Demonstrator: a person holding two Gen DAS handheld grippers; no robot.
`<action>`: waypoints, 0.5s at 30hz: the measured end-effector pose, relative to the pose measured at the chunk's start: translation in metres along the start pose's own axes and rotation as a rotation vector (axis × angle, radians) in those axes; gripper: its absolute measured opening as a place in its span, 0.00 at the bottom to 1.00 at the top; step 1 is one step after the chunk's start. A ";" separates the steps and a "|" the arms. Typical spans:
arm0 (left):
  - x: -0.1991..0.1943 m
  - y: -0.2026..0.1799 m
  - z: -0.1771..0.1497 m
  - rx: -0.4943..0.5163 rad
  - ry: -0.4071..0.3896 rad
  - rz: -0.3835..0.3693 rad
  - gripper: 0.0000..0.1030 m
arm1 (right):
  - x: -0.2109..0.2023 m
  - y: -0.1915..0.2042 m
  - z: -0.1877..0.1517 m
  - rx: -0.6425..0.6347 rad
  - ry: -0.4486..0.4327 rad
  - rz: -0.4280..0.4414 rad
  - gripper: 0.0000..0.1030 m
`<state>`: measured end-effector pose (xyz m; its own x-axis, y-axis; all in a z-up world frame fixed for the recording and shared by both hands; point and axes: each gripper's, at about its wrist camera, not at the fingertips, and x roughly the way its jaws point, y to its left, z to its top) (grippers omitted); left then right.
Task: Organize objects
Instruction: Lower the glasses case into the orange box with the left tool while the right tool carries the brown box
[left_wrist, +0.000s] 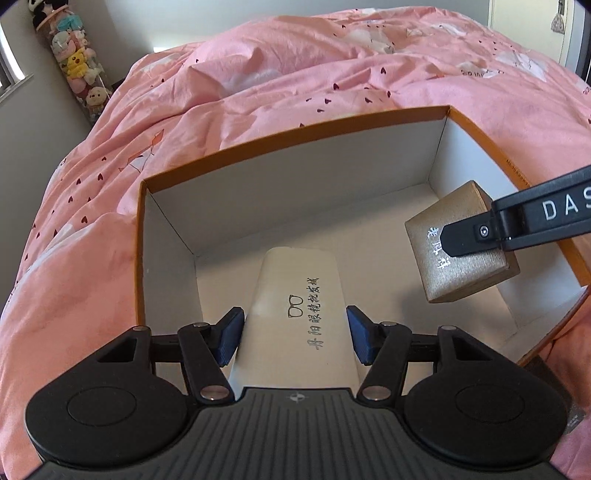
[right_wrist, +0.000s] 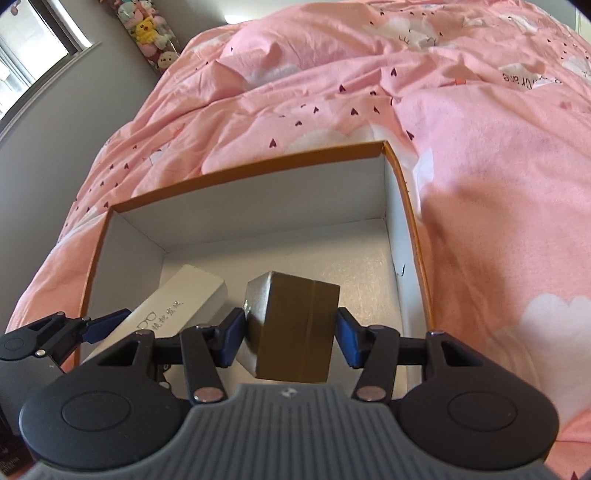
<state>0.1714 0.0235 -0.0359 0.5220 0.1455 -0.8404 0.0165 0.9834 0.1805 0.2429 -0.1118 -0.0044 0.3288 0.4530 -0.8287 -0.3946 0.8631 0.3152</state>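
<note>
1. Left gripper (left_wrist: 294, 334) clamps the white glasses box (left_wrist: 295, 314), apparently resting on the orange box's (left_wrist: 295, 127) floor.
2. Right gripper (right_wrist: 290, 338) grips the gold box (right_wrist: 295, 328), held above that floor.

An open cardboard box (left_wrist: 146, 236) with orange outer walls and a white interior sits on a pink bedcover. Inside it, a long white glasses case (left_wrist: 295, 306) printed with a spectacles icon and Chinese characters lies lengthwise toward the box's left side, its near end raised between blue pads. A small gold-brown gift box (right_wrist: 295, 328) with silver characters on one face hangs tilted above the box floor, to the right of the white case, clamped on two opposite sides.
</note>
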 end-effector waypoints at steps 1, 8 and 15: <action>0.005 -0.001 -0.001 0.008 0.010 0.003 0.67 | 0.004 0.000 0.001 0.001 0.008 -0.001 0.53; 0.025 -0.010 -0.004 0.064 0.065 0.060 0.66 | 0.026 -0.004 0.003 0.015 0.053 0.006 0.53; 0.033 -0.014 -0.005 0.080 0.147 0.109 0.66 | 0.037 -0.002 0.004 0.013 0.080 0.007 0.54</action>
<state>0.1842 0.0154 -0.0692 0.3943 0.2703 -0.8784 0.0374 0.9503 0.3092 0.2590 -0.0960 -0.0340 0.2563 0.4402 -0.8606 -0.3856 0.8629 0.3266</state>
